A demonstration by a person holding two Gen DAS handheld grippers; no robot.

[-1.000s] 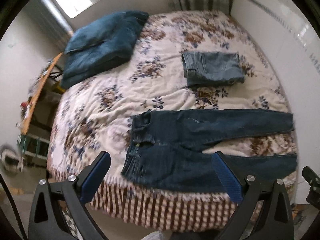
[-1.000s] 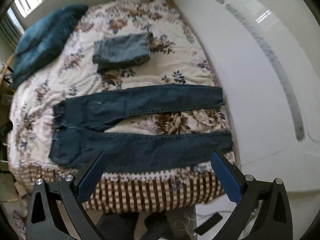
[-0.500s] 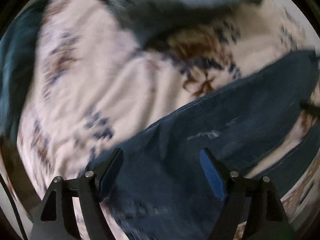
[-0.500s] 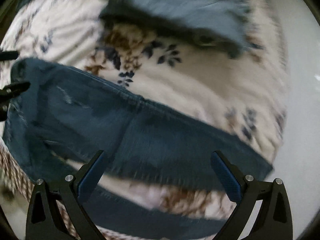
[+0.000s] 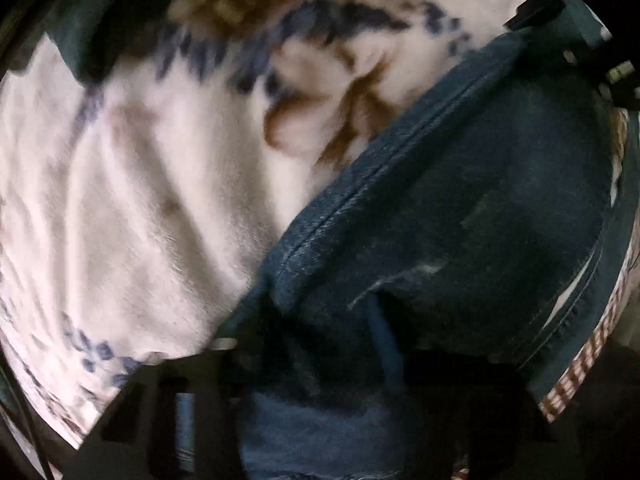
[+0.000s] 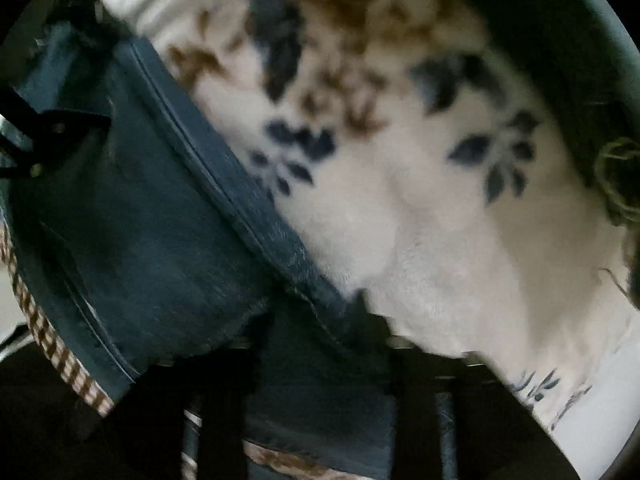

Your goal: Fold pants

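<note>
Where grippers press down: pants (image 5: 460,200) between.

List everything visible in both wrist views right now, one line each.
Pants: one pair, dark blue denim, lying on the bedspread, filling the right of the left wrist view and the left of the right wrist view.
Bedspread: one, white with brown and blue flowers and a brown checked border, under the pants.
Second denim item: one, grey-blue, at the far edge of the right wrist view, blurred.
Left tool: one, black with blue pads, down on the pants; closure unclear.
Right tool: one, black, down at the pants' edge; closure unclear.
</note>
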